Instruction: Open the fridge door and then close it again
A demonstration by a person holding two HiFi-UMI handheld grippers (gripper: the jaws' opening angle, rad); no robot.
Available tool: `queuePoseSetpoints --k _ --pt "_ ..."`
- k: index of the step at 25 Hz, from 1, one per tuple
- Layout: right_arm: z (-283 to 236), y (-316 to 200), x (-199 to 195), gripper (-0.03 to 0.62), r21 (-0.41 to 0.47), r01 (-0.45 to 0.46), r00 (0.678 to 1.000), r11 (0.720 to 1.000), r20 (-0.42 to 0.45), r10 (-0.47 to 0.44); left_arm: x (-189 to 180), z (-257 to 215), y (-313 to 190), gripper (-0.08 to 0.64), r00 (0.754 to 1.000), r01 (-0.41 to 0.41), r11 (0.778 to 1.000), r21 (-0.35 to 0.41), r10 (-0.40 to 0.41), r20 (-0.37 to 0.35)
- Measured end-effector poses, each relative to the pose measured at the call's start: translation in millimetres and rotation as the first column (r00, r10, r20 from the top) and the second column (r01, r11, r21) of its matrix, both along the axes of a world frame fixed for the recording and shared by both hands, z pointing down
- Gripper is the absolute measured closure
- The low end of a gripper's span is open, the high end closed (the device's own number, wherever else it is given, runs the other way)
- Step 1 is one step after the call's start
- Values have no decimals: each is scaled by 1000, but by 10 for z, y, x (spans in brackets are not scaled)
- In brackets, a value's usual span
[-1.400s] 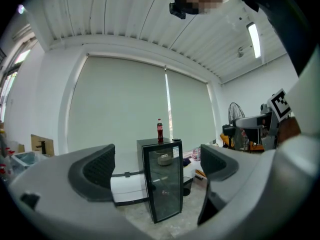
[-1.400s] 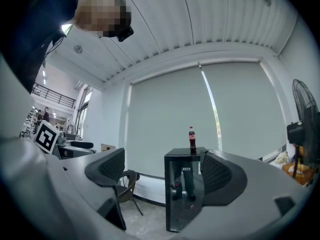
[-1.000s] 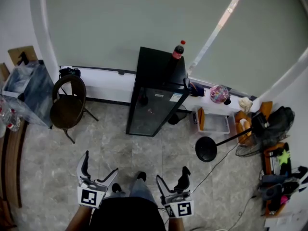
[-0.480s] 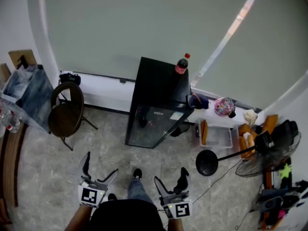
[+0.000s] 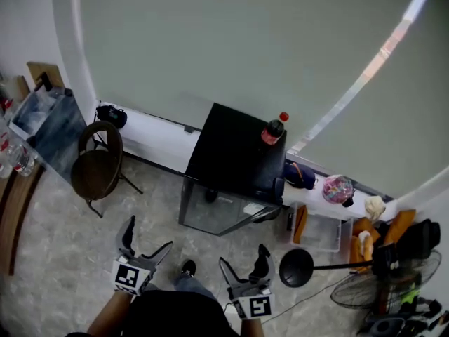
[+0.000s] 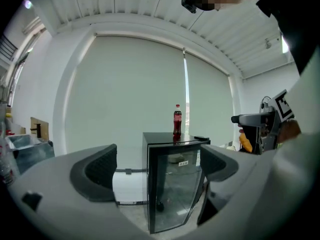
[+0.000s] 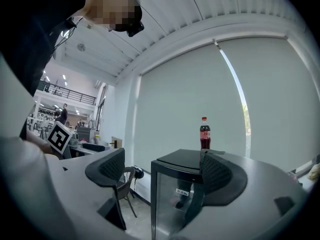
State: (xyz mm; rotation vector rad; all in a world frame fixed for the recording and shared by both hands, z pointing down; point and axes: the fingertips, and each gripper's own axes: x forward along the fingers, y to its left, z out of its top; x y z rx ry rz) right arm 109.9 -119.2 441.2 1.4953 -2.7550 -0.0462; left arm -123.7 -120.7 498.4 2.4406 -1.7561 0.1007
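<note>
Fridge door [image 5: 214,213] sits shut, left gripper [image 5: 146,239] and right gripper [image 5: 244,262] both gaping empty well short of it; approaching its free edge comes next, I reckon.

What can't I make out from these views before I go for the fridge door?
- Which side of the fridge opens: too small and dark in the head view.
- Fridge contents: only dim shapes behind the glass door in the left gripper view.
- Door's right edge: hidden by a jaw of the right tongs in the right gripper view.
- Bottle label: too small in every view.
</note>
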Motion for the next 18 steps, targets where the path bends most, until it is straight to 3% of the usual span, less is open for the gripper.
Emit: queuePoseSetpoints --k 6,13,18 --pt "99 -436 -13 132 -33 78 997 996 -21 -78 124 272 -341 46 1000 -6 998 -57 7 12" --pt "209 -656 -140 132 -84 72 997 994 -27 -74 187 965 -847 74 994 -108 986 -124 110 13" --pt "189 -688 -334 133 -83 53 998 995 -37 -56 213 1606 -1205 108 981 -188 963 -191 195 17"
